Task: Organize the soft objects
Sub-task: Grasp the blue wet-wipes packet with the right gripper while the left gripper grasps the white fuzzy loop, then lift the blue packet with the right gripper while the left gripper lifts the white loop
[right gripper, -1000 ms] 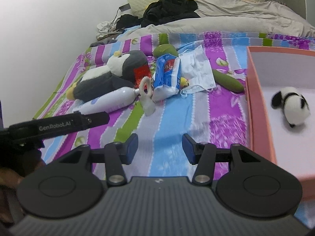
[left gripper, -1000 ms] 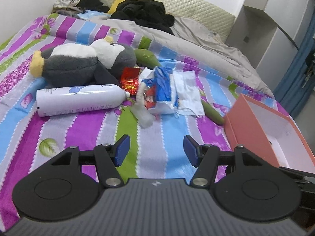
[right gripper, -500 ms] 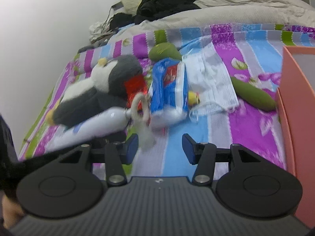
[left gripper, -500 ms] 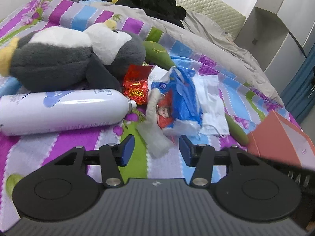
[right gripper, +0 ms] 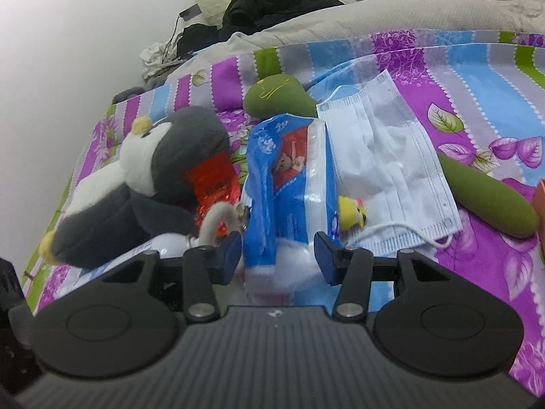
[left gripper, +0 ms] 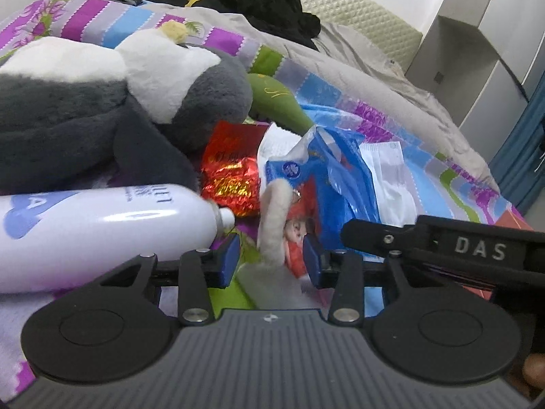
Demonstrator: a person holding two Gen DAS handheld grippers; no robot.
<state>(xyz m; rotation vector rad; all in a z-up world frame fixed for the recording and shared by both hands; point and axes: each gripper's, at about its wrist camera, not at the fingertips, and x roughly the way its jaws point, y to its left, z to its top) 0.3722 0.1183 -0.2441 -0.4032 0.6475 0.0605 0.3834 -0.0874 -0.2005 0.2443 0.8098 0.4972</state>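
A white fuzzy loop charm (left gripper: 272, 214) lies between the blue pads of my left gripper (left gripper: 270, 260), whose jaws are closing with gaps still showing on both sides. My right gripper (right gripper: 277, 254) straddles the near end of a blue tissue pack (right gripper: 282, 184); its jaws are closing too, and no firm press shows. A grey and white penguin plush (left gripper: 102, 102) lies at the left, above a white spray bottle (left gripper: 102, 225). A red foil packet (left gripper: 231, 177), a face mask (right gripper: 385, 163), a long green plush (right gripper: 490, 197) and a small yellow toy (right gripper: 351, 211) lie around the pack.
The striped bedspread (right gripper: 477, 68) carries everything. A grey duvet (left gripper: 357, 78) and black clothes (left gripper: 265, 3) lie near the headboard. An orange box (left gripper: 511, 220) peeks out at the right behind the right gripper's black arm (left gripper: 442, 248). A wall runs along the bed's left side.
Both grippers have come forward and down onto the pile. The left jaws have narrowed around the fuzzy charm. The orange box with the panda toy has slid out of the right view.
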